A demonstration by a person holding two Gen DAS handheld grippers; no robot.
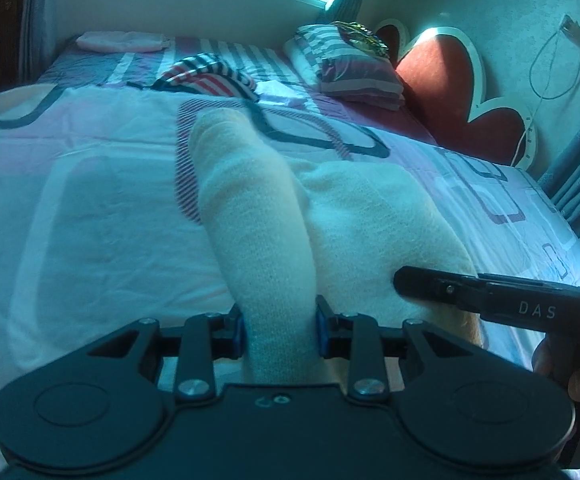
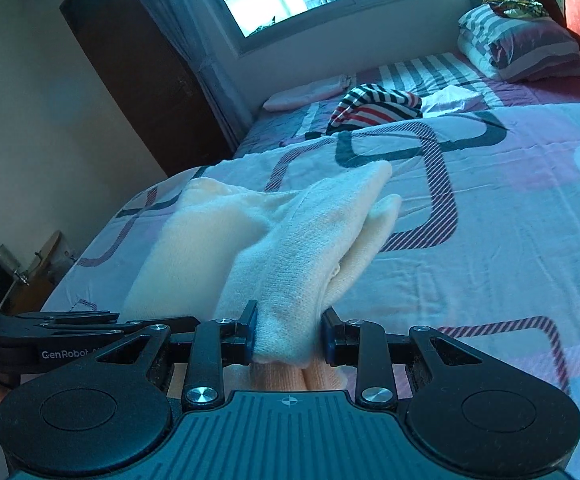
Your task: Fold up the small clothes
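Note:
A cream knitted garment [image 1: 353,216] lies on the bed near its front edge. My left gripper [image 1: 280,330] is shut on one edge of it; a long fold of the cloth [image 1: 250,216] rises from the jaws and runs away over the bed. My right gripper [image 2: 290,334] is shut on another edge of the same garment [image 2: 301,240], lifting a fold over the flat part [image 2: 194,232]. The right gripper also shows in the left wrist view [image 1: 399,280], low at the right, beside the garment.
The bed has a patterned pink and white cover [image 1: 90,200]. Further back lie a striped garment [image 1: 210,76], a pink folded item [image 1: 122,42], a small white cloth [image 1: 280,92] and stacked pillows [image 1: 349,64]. A red headboard [image 1: 449,92] stands at the right; a dark door [image 2: 142,72] at the left.

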